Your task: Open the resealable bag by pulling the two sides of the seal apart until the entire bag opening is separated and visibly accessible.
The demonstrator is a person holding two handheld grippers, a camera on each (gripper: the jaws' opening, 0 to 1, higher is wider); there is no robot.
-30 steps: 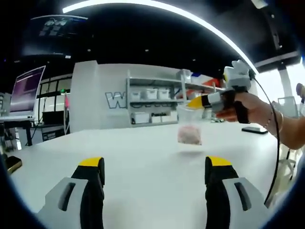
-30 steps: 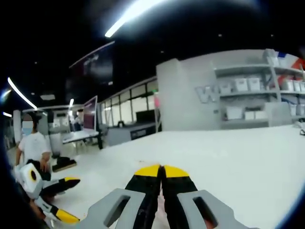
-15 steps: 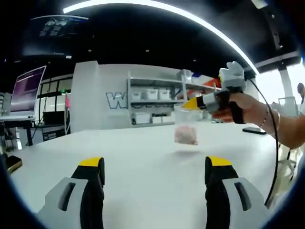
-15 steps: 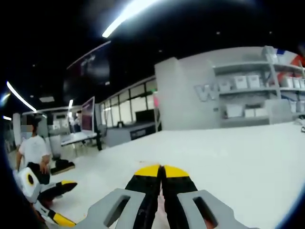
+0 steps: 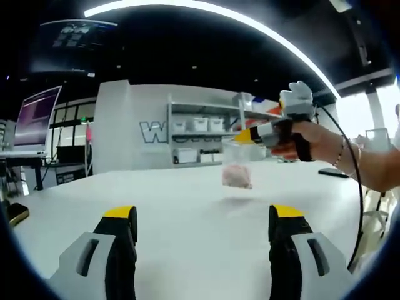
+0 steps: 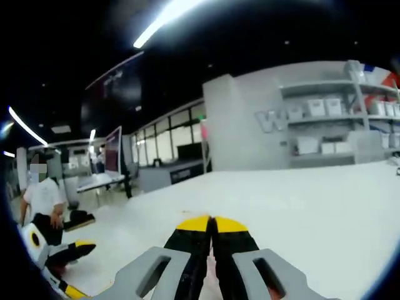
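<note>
In the left gripper view a clear resealable bag point(image 5: 236, 164) with pinkish contents at its bottom hangs above the white table point(image 5: 187, 206). The right gripper point(image 5: 242, 135), held by a hand, is shut on the bag's top edge. My left gripper point(image 5: 203, 215) stands wide open in the foreground, well short of the bag, with nothing between its yellow-tipped fingers. In the right gripper view the right gripper point(image 6: 211, 224) has its jaws pressed together, with a sliver of the bag point(image 6: 210, 281) between them low down. The left gripper point(image 6: 50, 259) shows at the lower left.
White shelves with bins point(image 5: 200, 134) stand behind the table against a grey wall. A monitor point(image 5: 37, 119) sits on a desk at the far left. A person in a white shirt point(image 6: 42, 194) stands at the left of the right gripper view.
The right gripper has carried the hanging bag leftward and slightly up in the left gripper view. My left gripper has stayed open and still.
</note>
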